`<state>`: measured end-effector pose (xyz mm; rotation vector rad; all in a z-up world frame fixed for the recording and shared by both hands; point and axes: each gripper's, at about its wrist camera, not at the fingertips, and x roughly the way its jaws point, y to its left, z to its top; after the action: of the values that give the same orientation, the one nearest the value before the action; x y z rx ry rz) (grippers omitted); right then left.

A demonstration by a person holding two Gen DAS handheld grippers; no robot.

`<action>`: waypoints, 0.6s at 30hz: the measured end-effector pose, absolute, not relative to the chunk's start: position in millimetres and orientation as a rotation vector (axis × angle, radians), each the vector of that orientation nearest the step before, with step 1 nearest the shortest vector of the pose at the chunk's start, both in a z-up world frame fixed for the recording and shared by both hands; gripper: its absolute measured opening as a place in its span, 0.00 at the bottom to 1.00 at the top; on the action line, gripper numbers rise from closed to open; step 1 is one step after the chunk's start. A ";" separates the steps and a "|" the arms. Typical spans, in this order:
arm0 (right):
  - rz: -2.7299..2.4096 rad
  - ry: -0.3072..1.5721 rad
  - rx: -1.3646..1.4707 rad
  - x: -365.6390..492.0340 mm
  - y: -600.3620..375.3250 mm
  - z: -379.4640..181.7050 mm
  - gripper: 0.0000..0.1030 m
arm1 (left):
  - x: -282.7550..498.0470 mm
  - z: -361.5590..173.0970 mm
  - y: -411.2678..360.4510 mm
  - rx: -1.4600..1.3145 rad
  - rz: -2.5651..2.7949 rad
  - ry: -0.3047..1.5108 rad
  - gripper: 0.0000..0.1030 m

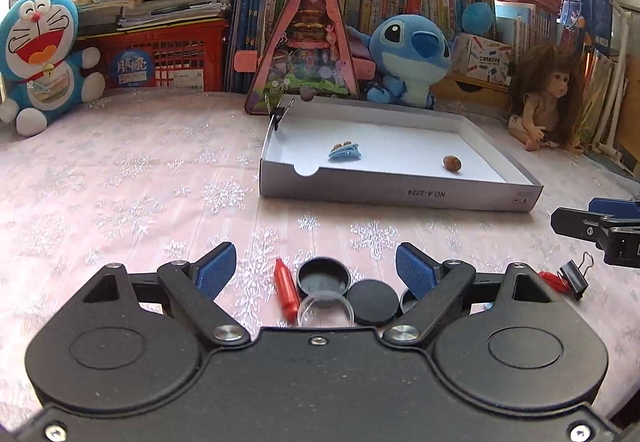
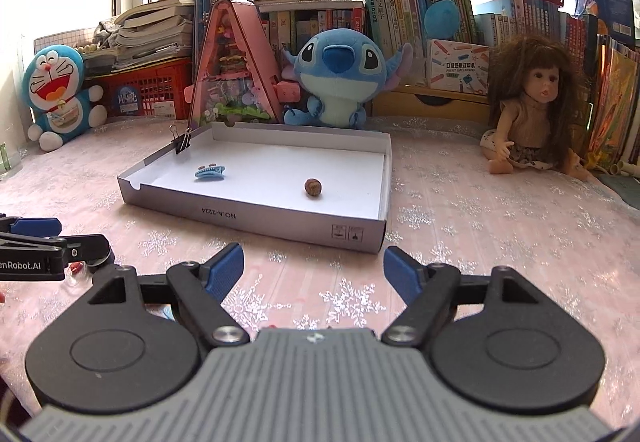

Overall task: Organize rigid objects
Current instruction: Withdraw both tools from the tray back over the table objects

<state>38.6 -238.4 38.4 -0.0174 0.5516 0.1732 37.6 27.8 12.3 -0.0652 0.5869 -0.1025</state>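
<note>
Grippers: left gripper [image 1: 316, 268] and right gripper [image 2: 313, 268] both wide open, empty; white box [image 2: 256, 220] mid-frame; possibly nut [image 2: 313, 187] inside.

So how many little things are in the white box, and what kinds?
Blue hair clip: 1
Brown nut: 1
Black binder clip, clipped on the wall of the white box: 1
Total: 3

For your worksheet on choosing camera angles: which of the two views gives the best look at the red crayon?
The left wrist view: the red crayon lies whole between the open pads of the left gripper, beside black lids. The right wrist view shows only an unclear red scrap behind that gripper.
</note>
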 end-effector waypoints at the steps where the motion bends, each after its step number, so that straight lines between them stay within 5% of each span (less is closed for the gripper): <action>1: 0.168 0.553 -0.013 35.4 -238.8 36.9 0.83 | 33.9 9.2 28.9 -0.068 -0.100 0.595 0.83; 9: 0.158 0.552 -0.034 14.1 -232.7 18.6 0.83 | 19.0 -6.5 26.3 -0.054 -0.110 0.594 0.83; 18: 0.137 0.540 -0.044 -1.6 -231.5 5.0 0.80 | 12.2 -9.0 24.0 -0.053 -0.110 0.558 0.56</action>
<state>-1.6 -231.5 5.0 -0.0435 0.5397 0.1367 12.2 24.0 -9.0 -0.0526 0.5583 -0.1101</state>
